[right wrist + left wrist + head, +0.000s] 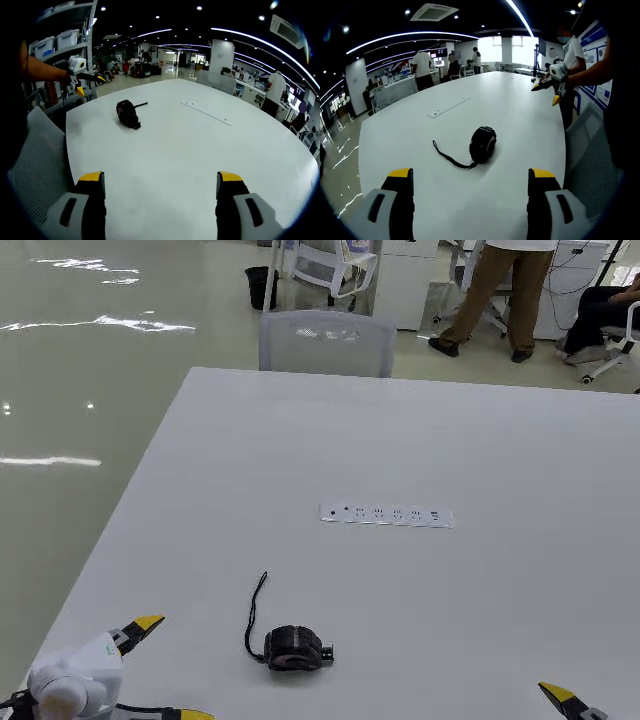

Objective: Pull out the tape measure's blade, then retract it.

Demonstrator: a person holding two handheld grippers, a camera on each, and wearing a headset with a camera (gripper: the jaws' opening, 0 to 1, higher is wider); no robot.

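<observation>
Since no blade showed outside the case and neither gripper touched it, the task looked barely begun, by my reading: the grasp, the pull and the retraction were all left to do. Nearest the person, the left gripper (170, 670) hovered over the table's (420, 430) near left corner, its yellow-tipped jaws spread wide and holding nothing, aimed inward across the top. The right gripper (565, 698) sat low at the near right, well apart from the other; in its own view its jaws also stood wide and empty. Between them, a little beyond, the black tape measure (293, 648) lay on the white surface, closer to the left gripper, with its wrist strap (255, 612) trailing away from the person. Farther on lay a flat white power strip (386, 515). Past the far edge stood a grey mesh chair (326, 342), and beyond it a standing person (500, 290).
</observation>
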